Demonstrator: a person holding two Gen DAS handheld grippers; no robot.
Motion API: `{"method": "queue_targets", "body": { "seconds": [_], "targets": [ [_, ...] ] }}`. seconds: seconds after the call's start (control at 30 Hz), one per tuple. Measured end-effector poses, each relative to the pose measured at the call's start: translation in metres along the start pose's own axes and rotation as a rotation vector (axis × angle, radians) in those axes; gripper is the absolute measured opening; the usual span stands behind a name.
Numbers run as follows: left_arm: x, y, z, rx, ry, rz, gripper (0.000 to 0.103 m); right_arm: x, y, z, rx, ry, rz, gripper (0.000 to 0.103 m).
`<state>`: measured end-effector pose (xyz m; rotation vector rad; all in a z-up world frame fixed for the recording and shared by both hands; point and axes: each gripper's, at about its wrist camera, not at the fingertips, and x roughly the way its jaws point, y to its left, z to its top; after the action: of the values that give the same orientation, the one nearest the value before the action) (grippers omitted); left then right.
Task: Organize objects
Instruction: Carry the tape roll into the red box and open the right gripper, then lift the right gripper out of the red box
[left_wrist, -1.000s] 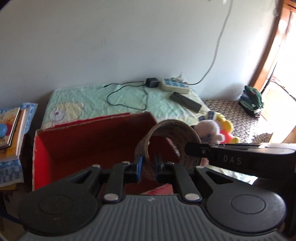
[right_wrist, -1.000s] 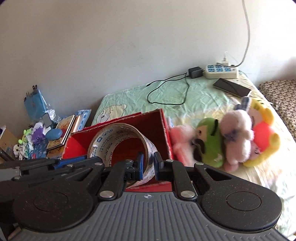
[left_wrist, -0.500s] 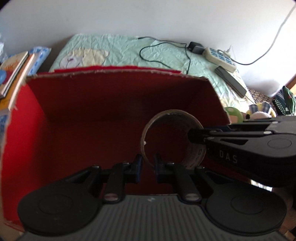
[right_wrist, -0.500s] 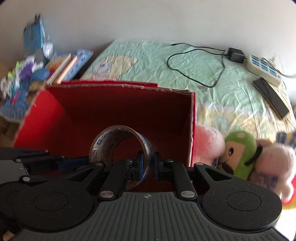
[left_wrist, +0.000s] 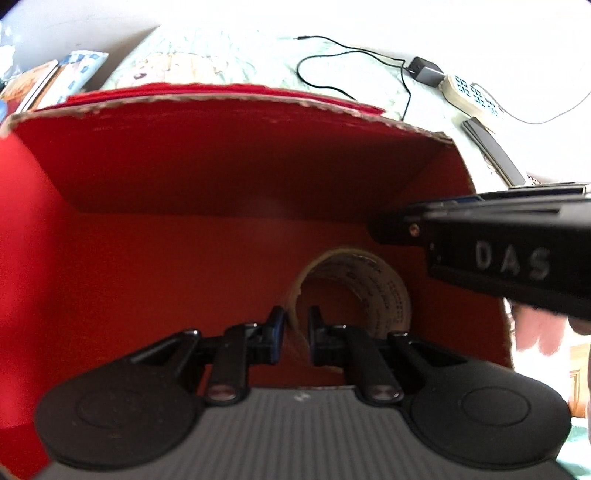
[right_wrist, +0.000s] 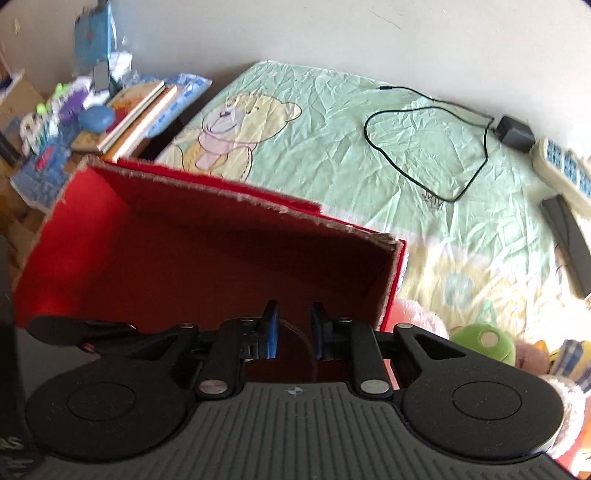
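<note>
Lowering into the red box (left_wrist: 221, 177), the tape roll (left_wrist: 354, 280) now sits down near the floor of it, where a second ago it hung above the rim. The left hand-held gripper (left_wrist: 295, 332) has its jaws clamped on the near wall of the roll. The right hand-held gripper (right_wrist: 293, 332) is opening: its jaws stand a little apart, with the roll's edge between them but, as far as I can see, no longer pinched. From the left view its dark body (left_wrist: 498, 254) reaches in from the right side, over the box's corner.

I'd judge the roll is being set down and let go, one side first; the left grip has yet to loosen before this item counts as put away.

Everything rests on a bed (right_wrist: 351, 140) with a pale green sheet printed with a bear. A black cable (right_wrist: 424, 155) loops across it to an adapter (right_wrist: 515, 133) and power strip (right_wrist: 561, 166) by the white wall. Soft toys (right_wrist: 484, 341) lie just right of the box, books (right_wrist: 136, 114) and clutter to its left.
</note>
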<state>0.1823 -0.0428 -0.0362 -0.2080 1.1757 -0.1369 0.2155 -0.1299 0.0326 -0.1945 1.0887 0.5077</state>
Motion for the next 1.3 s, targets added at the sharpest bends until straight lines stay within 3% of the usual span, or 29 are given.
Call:
{"method": "queue_targets", "body": {
  "seconds": [0.3, 0.37, 0.43, 0.5, 0.63, 0.77, 1.0, 1.07, 1.3],
  "targets": [
    [0.001, -0.011, 0.01, 0.022, 0.002, 0.014, 0.01, -0.013, -0.034, -0.003, 0.129, -0.024, 0.143, 0.015],
    [-0.007, -0.003, 0.007, 0.02, -0.023, 0.028, 0.011, -0.015, -0.033, -0.004, 0.123, -0.021, 0.149, 0.019],
    [-0.015, 0.007, 0.005, 0.021, -0.052, 0.057, 0.021, -0.018, -0.031, -0.006, 0.111, -0.005, 0.158, 0.019],
    [-0.026, 0.019, 0.002, 0.016, -0.086, 0.086, 0.02, -0.022, -0.028, -0.009, 0.097, 0.011, 0.163, 0.021],
    [-0.042, 0.042, -0.003, -0.003, -0.13, 0.136, 0.02, -0.022, -0.01, -0.016, 0.053, 0.111, 0.248, 0.022],
    [-0.044, 0.054, -0.008, -0.004, -0.133, 0.206, 0.02, -0.004, 0.025, -0.023, -0.032, 0.227, 0.276, 0.021],
    [-0.031, 0.053, -0.001, 0.005, -0.125, 0.263, 0.02, 0.038, 0.039, -0.026, -0.012, 0.324, 0.148, 0.021],
    [-0.033, 0.053, -0.005, 0.014, -0.125, 0.27, 0.02, 0.043, 0.037, -0.025, 0.004, 0.304, 0.105, 0.013],
    [-0.037, 0.051, -0.007, 0.035, -0.135, 0.291, 0.02, 0.052, 0.047, -0.023, -0.041, 0.191, -0.025, 0.013]
  ]
}}
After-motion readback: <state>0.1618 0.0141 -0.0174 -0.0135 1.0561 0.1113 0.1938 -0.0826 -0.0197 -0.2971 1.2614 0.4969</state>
